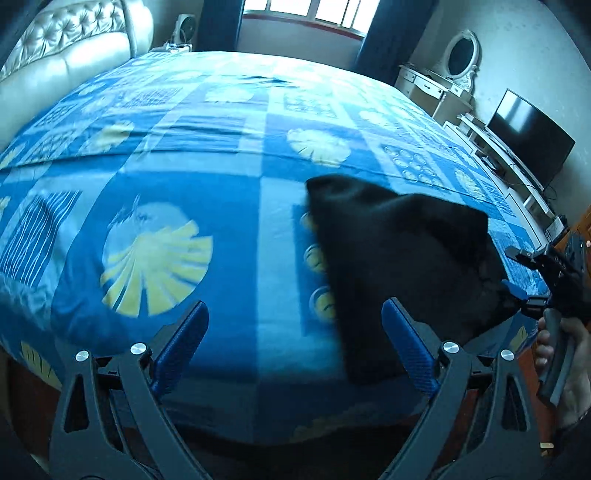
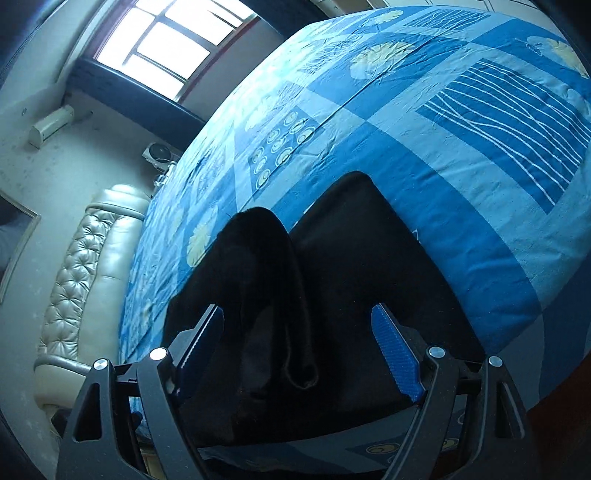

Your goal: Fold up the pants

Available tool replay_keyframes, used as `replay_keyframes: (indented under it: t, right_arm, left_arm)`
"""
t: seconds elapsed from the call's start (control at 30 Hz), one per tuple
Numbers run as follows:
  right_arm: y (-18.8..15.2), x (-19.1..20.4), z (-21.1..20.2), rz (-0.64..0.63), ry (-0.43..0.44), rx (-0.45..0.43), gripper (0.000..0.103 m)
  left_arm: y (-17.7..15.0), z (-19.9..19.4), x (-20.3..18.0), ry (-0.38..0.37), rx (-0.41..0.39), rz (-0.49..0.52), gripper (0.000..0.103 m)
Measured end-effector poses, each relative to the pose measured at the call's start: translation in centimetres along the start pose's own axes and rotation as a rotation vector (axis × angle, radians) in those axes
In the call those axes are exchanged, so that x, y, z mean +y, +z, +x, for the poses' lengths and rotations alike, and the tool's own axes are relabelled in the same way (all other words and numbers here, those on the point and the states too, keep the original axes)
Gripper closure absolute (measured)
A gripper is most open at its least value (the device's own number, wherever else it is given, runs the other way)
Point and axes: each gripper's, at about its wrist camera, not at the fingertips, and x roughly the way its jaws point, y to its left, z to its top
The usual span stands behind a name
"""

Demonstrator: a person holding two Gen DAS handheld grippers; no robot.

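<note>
Nearest us in the left wrist view, our left gripper (image 1: 293, 349) has its blue pads spread wide w/ nothing between them, hovering over the bed's near edge. The black pants (image 1: 399, 266) lie just ahead and to the right, bunched into a dark heap on the blue patterned bedspread (image 1: 184, 192), one edge running down past the right pad. At far right of that view our right gripper (image 1: 517, 273) sits at the pants' right edge; its tips look apart there. A hand (image 1: 565, 362) grips its handle.

In the right wrist view, our right gripper (image 2: 297, 349) is spread too, fingers either side of the pants (image 2: 354, 258) but pads not pressing the cloth as far as we can see. A raised fold w/ a hem runs up between the fingers; a flatter panel lies to its right.

Further off: tufted headboard (image 1: 70, 40) at left, window (image 1: 306, 11) at back, dresser w/ oval mirror (image 1: 461, 55) and TV (image 1: 532, 136) at right.
</note>
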Motion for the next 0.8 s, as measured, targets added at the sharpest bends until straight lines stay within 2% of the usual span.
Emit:
replay_keyframes:
  t: [0.1,0.23,0.3,0.33,0.4,0.47,0.5,0.67,0.8]
  right_arm:
    - [-0.3,0.8,0.8,-0.042,-0.012,0.027,0.02]
    - [-0.8,2.3,1.8,-0.094,0.0,0.077,0.024]
    - [-1.3,3.3,2.6,-0.127,0.017,0.116,0.036]
    - [-1.4,3.7,3.0,-0.137,0.014,0.13,0.047]
    - [-1.6,4.2,3.5,-0.154,-0.006,0.142,0.055]
    - [-1.4,4.2,3.6,-0.153,-0.012,0.147,0.081]
    - [-1.1,4.1,3.3,-0.141,0.003,0.143,0.085]
    - [0.4,4.8,-0.1,-0.151,0.07,0.048,0.09]
    - [1.6,5.1,-2.8,-0.19,0.068,-0.014,0.091]
  left_arm:
    - [-0.8,0.3,1.3,-0.011,0.018,-0.04,0.008]
    - [-1.7,0.9,2.5,-0.036,0.051,-0.102,0.008]
    - [-2.0,1.0,2.5,-0.038,0.054,-0.105,0.008]
    - [-2.1,1.1,2.4,-0.04,0.055,-0.101,0.008]
    - [-2.2,1.1,2.2,-0.04,0.056,-0.091,0.008]
    - [-2.2,1.1,2.1,-0.043,0.057,-0.086,0.008]
    - [-2.2,1.0,2.2,-0.043,0.057,-0.086,0.008]
    - [-1.9,1.1,1.8,-0.046,0.061,-0.083,0.008]
    - [-1.6,1.1,1.1,-0.059,0.063,-0.073,0.008]
